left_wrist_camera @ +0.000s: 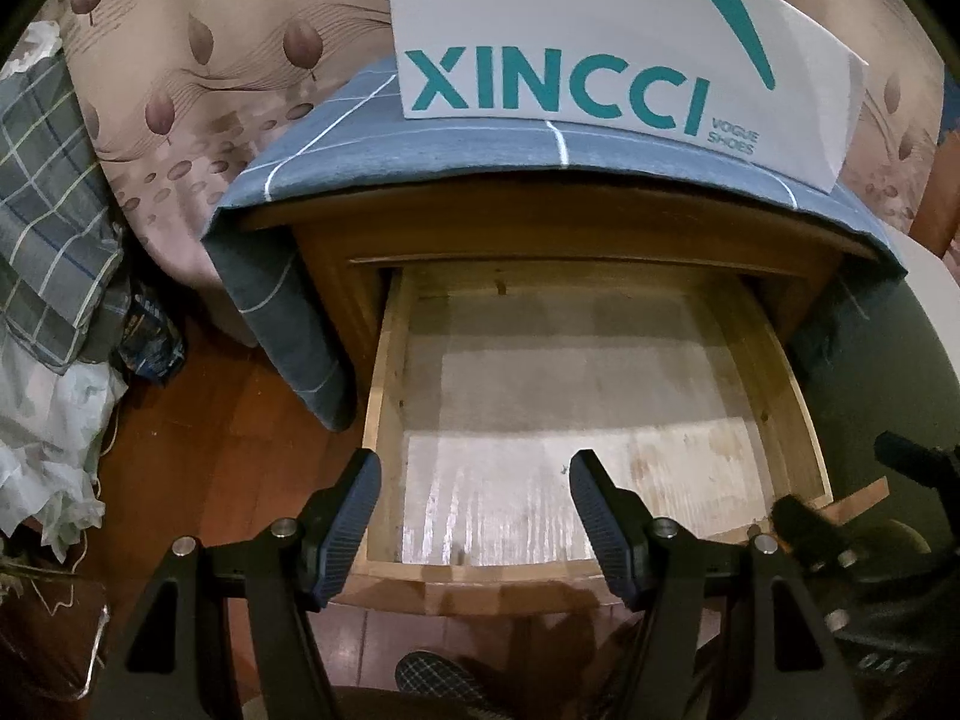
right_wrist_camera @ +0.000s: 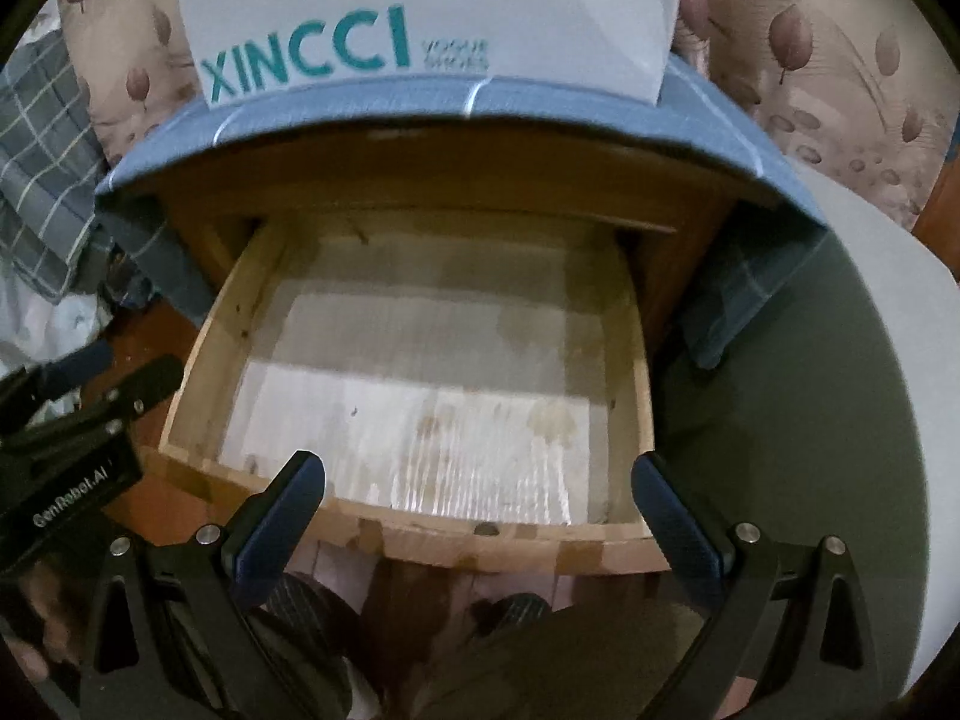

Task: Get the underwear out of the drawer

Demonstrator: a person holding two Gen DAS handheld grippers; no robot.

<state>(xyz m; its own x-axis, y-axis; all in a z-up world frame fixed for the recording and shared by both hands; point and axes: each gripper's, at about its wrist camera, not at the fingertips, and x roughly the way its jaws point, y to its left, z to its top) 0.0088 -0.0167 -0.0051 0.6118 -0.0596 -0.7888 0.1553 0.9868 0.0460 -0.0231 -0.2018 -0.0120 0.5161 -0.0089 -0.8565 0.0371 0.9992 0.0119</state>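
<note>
The wooden drawer [left_wrist_camera: 384,420] of a bedside cabinet stands pulled out, and its pale lined bottom is bare; it also shows in the right wrist view [right_wrist_camera: 198,360]. No underwear is visible in either view. My left gripper [left_wrist_camera: 474,468] is open and empty, hovering above the drawer's front left corner. My right gripper [right_wrist_camera: 480,471] is open and empty, above the drawer's front edge. The right gripper's body shows at the right edge of the left wrist view [left_wrist_camera: 840,540], and the left gripper's body shows at the left of the right wrist view [right_wrist_camera: 78,414].
A white XINCCI shoe box [left_wrist_camera: 600,30] sits on a blue checked cloth [left_wrist_camera: 420,150] covering the cabinet top. A floral bedspread [left_wrist_camera: 180,90] and plaid fabric [left_wrist_camera: 48,210] lie left. A grey-white round surface [right_wrist_camera: 840,360] is right. Shoes [right_wrist_camera: 312,606] stand on the wooden floor below.
</note>
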